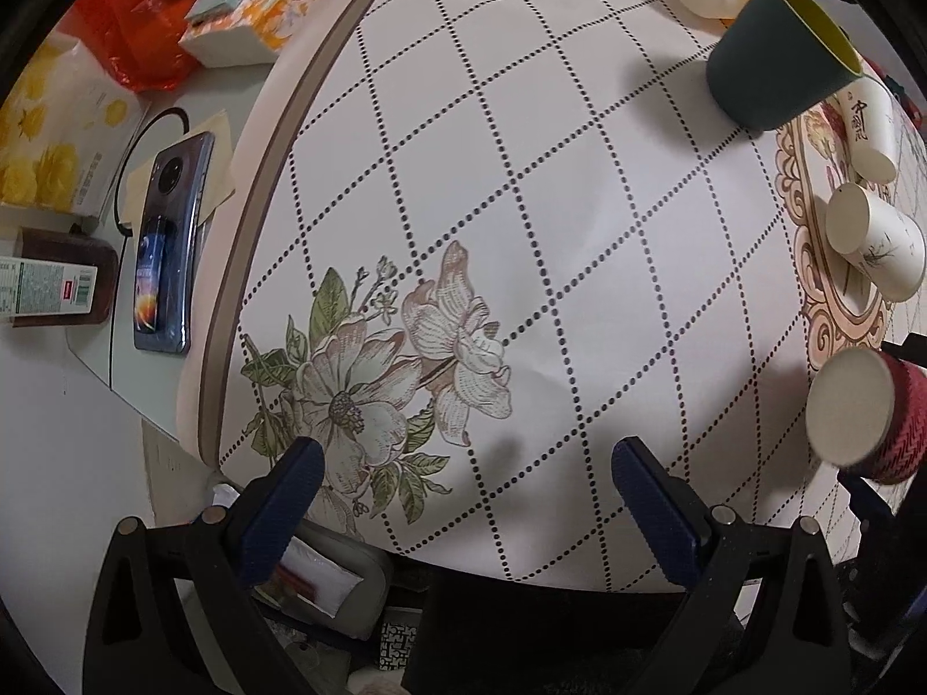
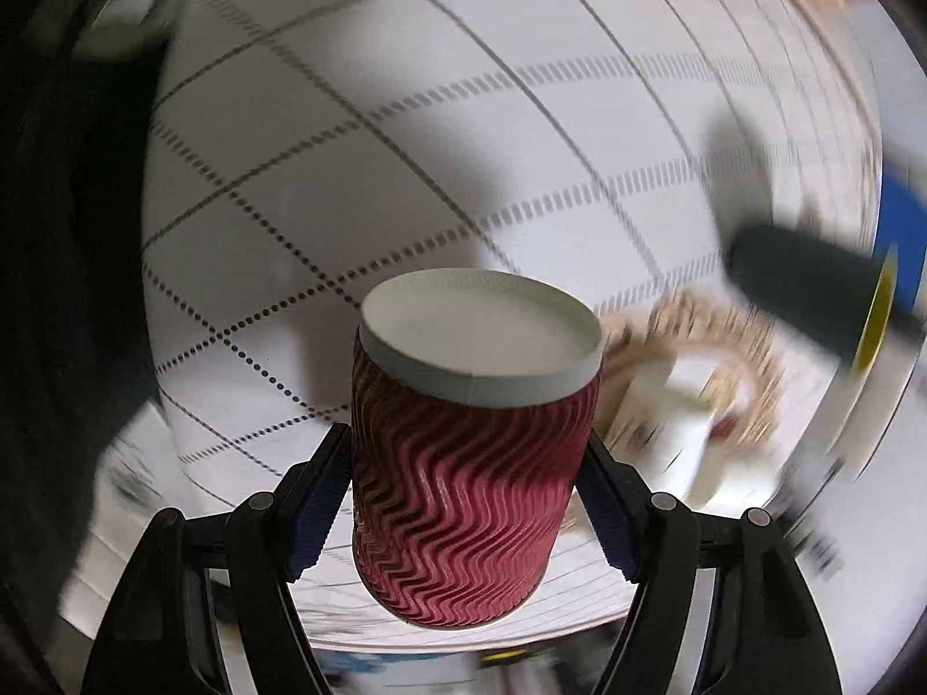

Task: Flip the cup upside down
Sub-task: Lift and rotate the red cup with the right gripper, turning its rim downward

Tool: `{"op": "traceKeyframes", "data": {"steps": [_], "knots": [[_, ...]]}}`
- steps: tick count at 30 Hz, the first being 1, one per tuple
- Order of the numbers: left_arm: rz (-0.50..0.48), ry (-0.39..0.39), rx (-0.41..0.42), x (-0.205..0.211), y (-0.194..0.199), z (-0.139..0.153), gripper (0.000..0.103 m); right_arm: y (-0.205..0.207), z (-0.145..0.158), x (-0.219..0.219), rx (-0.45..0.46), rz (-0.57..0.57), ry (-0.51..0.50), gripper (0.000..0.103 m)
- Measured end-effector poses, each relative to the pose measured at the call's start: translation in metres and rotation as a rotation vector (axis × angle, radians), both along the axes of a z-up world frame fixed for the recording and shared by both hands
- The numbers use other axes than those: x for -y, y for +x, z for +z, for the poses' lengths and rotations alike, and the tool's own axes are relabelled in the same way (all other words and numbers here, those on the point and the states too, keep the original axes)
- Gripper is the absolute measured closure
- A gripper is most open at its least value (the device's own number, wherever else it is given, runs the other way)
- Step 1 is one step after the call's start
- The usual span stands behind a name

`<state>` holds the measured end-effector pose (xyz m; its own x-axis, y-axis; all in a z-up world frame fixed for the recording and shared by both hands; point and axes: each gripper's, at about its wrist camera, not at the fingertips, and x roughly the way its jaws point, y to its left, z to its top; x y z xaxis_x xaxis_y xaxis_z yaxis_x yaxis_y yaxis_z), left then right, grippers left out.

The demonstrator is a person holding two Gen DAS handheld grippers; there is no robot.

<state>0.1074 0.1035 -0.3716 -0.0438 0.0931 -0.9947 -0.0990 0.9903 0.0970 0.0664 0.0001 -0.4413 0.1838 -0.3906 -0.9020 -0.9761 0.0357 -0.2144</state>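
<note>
My right gripper [image 2: 463,498] is shut on a red ripple-walled paper cup [image 2: 463,463], held in the air above the table with its white base end toward the camera. The same cup [image 1: 869,417] shows at the right edge of the left wrist view, base facing left, with the right gripper's dark fingers around it. My left gripper [image 1: 463,480] is open and empty over the near edge of the round table, above the printed flower. The right wrist view is motion-blurred.
The round table [image 1: 521,202] has a white dotted-grid cloth. A dark green cup with yellow inside [image 1: 776,52] and three white paper cups [image 1: 875,237] lie or stand at the right. A phone [image 1: 165,243], bottle and boxes sit on a side surface at left.
</note>
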Motion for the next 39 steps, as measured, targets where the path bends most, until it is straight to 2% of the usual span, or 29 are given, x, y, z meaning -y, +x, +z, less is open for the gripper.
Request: {"op": "traceKeyframes", "data": {"steps": [7,11,17,21,30,33,39], "knots": [[-0.027,-0.001,0.002,0.014,0.004,0.005,0.001,0.022,-0.008,0.030,-0.110,-0.387,0.013,0.026],[-0.039,-0.003,0.004,0.014,0.006,0.011,0.001,0.033,-0.014,0.049,-0.164,-0.558,0.028,0.026],[-0.055,-0.006,-0.002,0.026,0.007,0.008,0.001,0.053,-0.022,0.070,-0.209,-0.758,0.077,0.026],[-0.067,-0.007,-0.005,0.030,0.008,0.007,0.001,0.070,-0.025,0.084,-0.218,-0.862,0.110,0.026],[-0.092,-0.010,-0.011,0.035,0.002,0.000,0.001,0.103,-0.032,0.114,-0.254,-0.998,0.131,0.025],[-0.101,-0.010,-0.013,0.040,0.002,0.000,0.001,0.124,-0.041,0.111,-0.245,-1.021,0.146,0.019],[-0.121,-0.008,-0.016,0.047,0.000,-0.004,0.001,0.147,-0.035,0.116,-0.225,-1.051,0.179,0.019]]}}
